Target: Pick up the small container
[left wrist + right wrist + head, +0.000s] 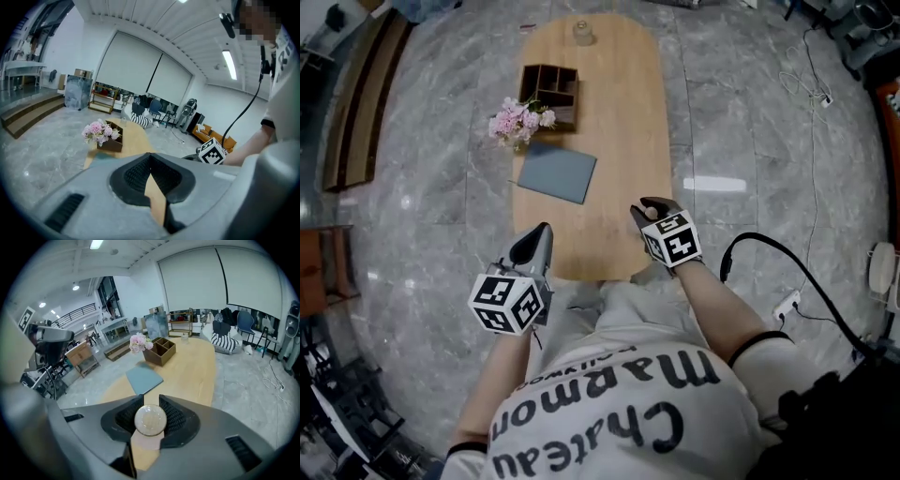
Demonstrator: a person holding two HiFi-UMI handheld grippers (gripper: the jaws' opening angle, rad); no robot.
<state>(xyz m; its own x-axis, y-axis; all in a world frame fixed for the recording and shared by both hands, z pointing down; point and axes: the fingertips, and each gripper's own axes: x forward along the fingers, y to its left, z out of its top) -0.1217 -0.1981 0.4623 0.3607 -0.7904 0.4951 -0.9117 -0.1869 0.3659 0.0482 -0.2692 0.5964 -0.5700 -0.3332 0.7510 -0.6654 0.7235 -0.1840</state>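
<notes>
The small container (pixel 150 420), a pale round thing with a flat lid, sits between the dark pads of my right gripper (pixel 150 403), which is shut on it. In the head view, the right gripper (pixel 650 210) hovers over the near right end of the wooden table (pixel 619 112), with the container (pixel 651 214) just showing at its tips. My left gripper (pixel 536 242) hangs at the table's near left edge. Its jaws meet at the tips with nothing between them, as the left gripper view (pixel 150 159) shows.
A brown wooden organiser (pixel 551 91) stands on the far part of the table with pink flowers (pixel 517 122) beside it. A blue-grey mat (pixel 557 173) lies nearer me. A glass jar (pixel 583 34) sits at the far end. Grey marble floor surrounds the table.
</notes>
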